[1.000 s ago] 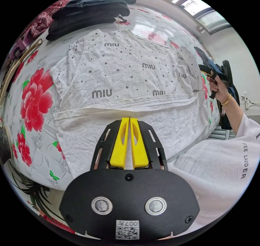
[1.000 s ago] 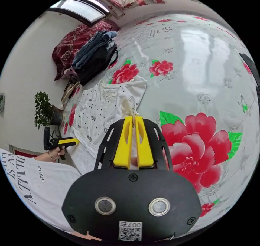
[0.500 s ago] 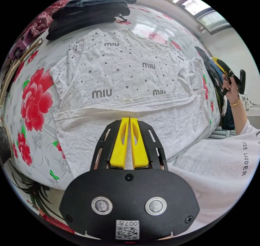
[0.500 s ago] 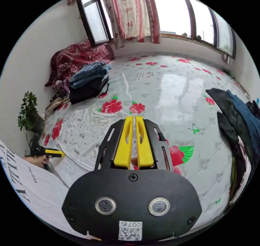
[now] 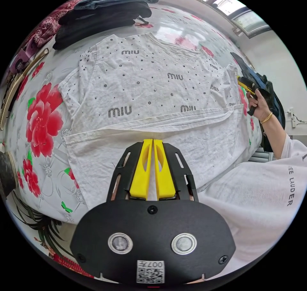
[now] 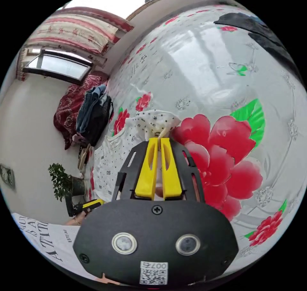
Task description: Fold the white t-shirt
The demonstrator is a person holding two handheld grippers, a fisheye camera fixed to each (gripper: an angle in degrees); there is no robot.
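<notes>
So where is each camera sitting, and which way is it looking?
Left gripper view: rides the left gripper, low at the bed's near edge, facing across the white t-shirt; the person's hand and sleeve show.
Right gripper view: rides the right gripper, close over the flowered sheet, facing the shirt's sleeve; the left gripper shows at lower left.
Both share the t-shirt and the pile of dark clothes.

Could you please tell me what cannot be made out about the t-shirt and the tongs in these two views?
- Left gripper view: the white t-shirt's near hem lies behind the left tongs; whether they pinch cloth is hidden.
- Right gripper view: the sleeve runs between the right tongs; how much cloth they hold is hidden.
- Left gripper view: the dark clothes pile is cut off by the edge.
</notes>
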